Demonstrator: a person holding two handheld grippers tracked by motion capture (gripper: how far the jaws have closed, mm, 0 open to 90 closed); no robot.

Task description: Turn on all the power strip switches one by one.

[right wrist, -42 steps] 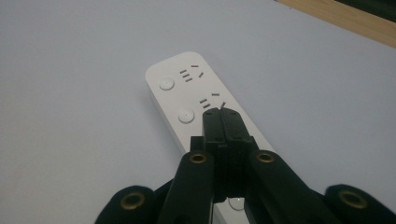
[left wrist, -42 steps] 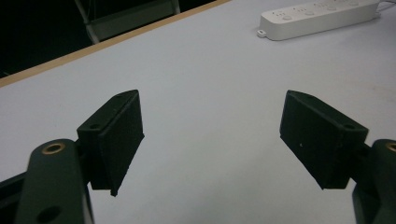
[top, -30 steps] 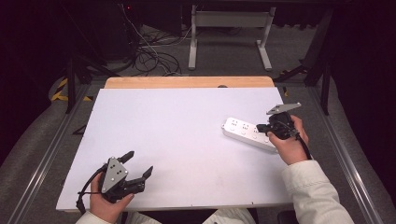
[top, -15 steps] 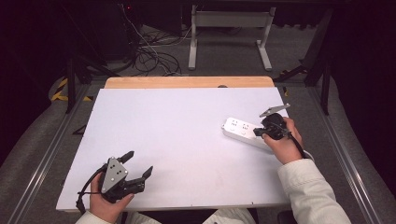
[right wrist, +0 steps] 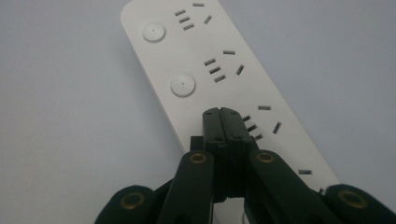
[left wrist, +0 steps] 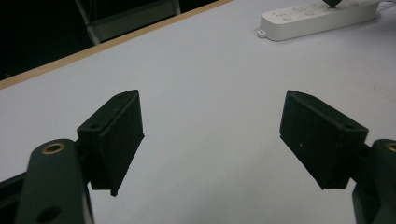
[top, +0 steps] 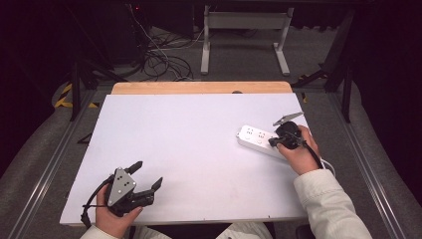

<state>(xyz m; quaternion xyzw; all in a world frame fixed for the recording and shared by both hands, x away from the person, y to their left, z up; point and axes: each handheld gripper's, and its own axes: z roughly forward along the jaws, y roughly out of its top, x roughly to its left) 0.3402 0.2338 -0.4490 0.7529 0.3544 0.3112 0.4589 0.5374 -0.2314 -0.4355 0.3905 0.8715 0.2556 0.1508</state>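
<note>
A white power strip (top: 259, 141) lies on the right part of the white table top (top: 189, 144), with round buttons (right wrist: 182, 86) beside its sockets. My right gripper (top: 272, 143) is shut with nothing between its jaws, and its tip (right wrist: 221, 114) is down on the strip where a third button would sit in line with the two round ones. My left gripper (top: 147, 175) rests near the front left corner of the table, open and empty. In the left gripper view the power strip (left wrist: 317, 18) lies far off at the upper right.
A wooden strip (top: 201, 87) runs along the far edge of the table. Behind it are cables (top: 159, 62) on the floor and a metal stand (top: 244, 35). The strip's cord (top: 326, 164) leads off toward the right edge.
My right gripper has come down toward the power strip and its tip now sits on it. The left gripper has stayed where it was.
</note>
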